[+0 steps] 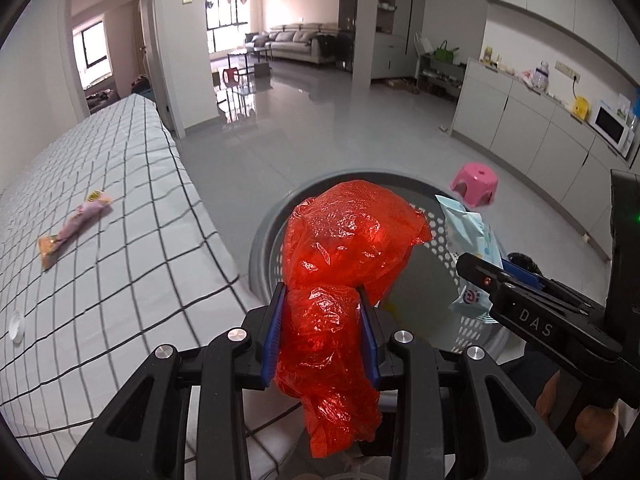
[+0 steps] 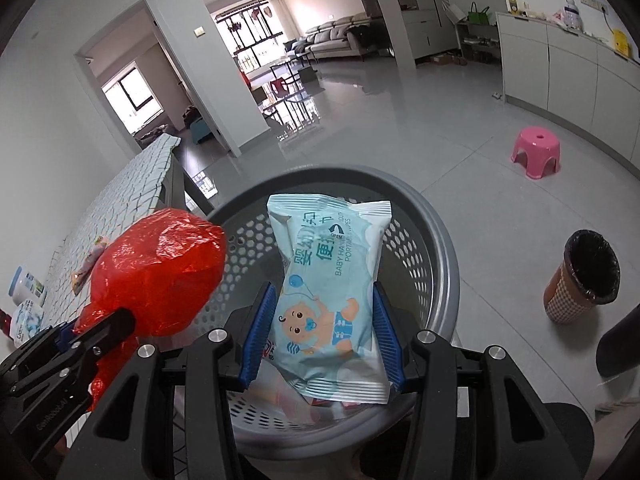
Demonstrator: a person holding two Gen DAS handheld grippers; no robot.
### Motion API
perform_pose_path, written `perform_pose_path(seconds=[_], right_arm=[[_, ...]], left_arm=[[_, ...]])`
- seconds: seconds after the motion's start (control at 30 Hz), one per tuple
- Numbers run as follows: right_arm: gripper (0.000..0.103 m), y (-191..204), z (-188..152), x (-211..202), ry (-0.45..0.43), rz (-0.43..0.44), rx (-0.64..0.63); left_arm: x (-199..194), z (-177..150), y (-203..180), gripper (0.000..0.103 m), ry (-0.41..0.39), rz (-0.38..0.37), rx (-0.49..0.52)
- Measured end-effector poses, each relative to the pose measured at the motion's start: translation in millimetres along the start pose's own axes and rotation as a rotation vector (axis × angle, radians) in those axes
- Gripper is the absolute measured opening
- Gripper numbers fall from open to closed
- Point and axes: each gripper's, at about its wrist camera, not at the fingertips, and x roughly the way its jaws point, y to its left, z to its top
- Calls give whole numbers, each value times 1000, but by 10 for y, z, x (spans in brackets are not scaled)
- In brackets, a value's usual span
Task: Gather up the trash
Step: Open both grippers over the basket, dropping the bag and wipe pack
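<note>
A grey perforated basket (image 2: 436, 256) stands on the floor against the edge of the worktop (image 1: 132, 216), which is covered with a checked cloth. Deep inside the basket, under the right gripper, something red and white shows at the bottom; what it is cannot be told. A small bin lined with a black bag (image 2: 582, 276) stands on the floor to the right of the basket, and a pink stool (image 2: 536, 152) sits farther off beyond the basket, well apart from it.

On the worktop, left of the basket, lies a twisted purple and orange wrapper (image 1: 74, 226), and a small white round cap (image 1: 17, 322) lies nearer the camera. In the right wrist view, a white bottle and a pale blue packet sit at the worktop's near end; they are partly cut off.

The left gripper (image 1: 322, 332) is clenched on a crumpled red plastic bag (image 1: 348, 236), which bulges above the pads over the basket's left rim. The right gripper (image 2: 322, 334) clamps a light blue pack of baby wipes (image 2: 330, 280) by its sides, directly above the basket's opening
</note>
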Motion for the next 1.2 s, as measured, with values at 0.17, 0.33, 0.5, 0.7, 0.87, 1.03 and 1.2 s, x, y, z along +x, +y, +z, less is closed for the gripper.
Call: perform_pose_path(seconds=[0.17,0.33,0.5,0.7,0.87,1.03,1.2], right_arm=[[47,-24,59,108,16,4,4],[47,-22,102,173,17,11,-2],[47,-47,109,255,28,17,4],[50,-85,110,228,11,18,6],[58,-110,130,168,-7,13,14],[60,-143,115,128,-9,12,21],[60,-165,87,107,-4,16,22]], left_arm=[[156,36,-42,32,29,2,1],[240,49,-63,33,44,0,-1],[299,48,-100,35,61,-2,4],[249,53,-111,40,53,4,-7],[182,42,-81,60,39,8,-30],[132,41,-97,60,32,7,-30],[115,33,-102,63,33,9,-34]])
